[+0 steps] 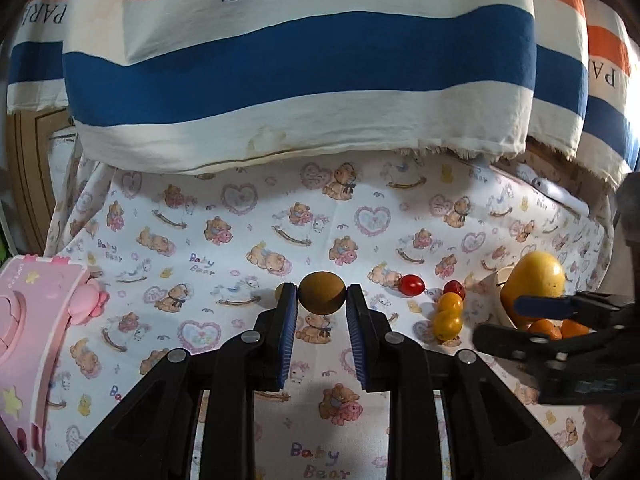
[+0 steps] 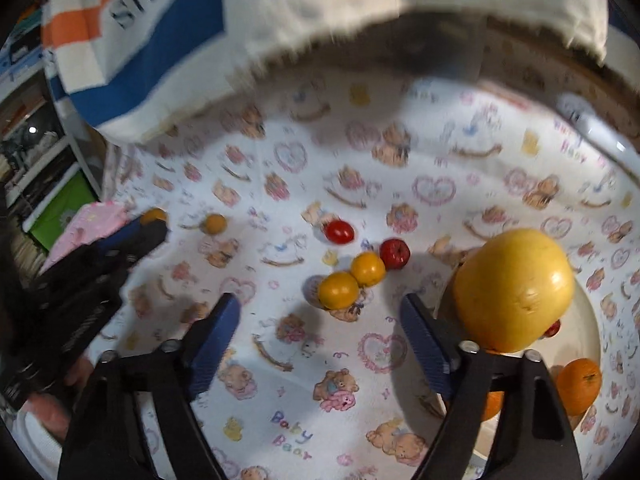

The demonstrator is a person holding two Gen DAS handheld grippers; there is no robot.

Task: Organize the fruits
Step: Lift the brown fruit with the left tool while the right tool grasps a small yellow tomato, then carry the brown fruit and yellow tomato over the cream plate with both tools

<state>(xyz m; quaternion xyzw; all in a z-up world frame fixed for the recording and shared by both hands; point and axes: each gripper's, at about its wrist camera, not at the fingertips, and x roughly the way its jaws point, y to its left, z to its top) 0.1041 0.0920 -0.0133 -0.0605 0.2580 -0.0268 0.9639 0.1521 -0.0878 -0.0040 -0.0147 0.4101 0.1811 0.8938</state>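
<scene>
My left gripper (image 1: 322, 300) is shut on a small round brown fruit (image 1: 322, 294), held just above the teddy-bear cloth (image 1: 240, 240); another small brown fruit (image 2: 214, 224) lies behind it. Two red cherry tomatoes (image 2: 339, 232) (image 2: 394, 253) and two yellow ones (image 2: 367, 268) (image 2: 338, 290) lie loose in a cluster. My right gripper (image 2: 320, 316) hovers just short of the yellow pair, open, with nothing between its blue pads. To its right a white bowl (image 2: 588, 320) holds a big yellow fruit (image 2: 514, 292) and oranges (image 2: 580, 376).
A pink plastic toy (image 1: 40, 320) sits at the left edge of the cloth. A striped cloth marked PARIS (image 1: 300, 80) hangs over the back of the surface. Shelves and a green box (image 2: 60, 208) stand beyond the left edge.
</scene>
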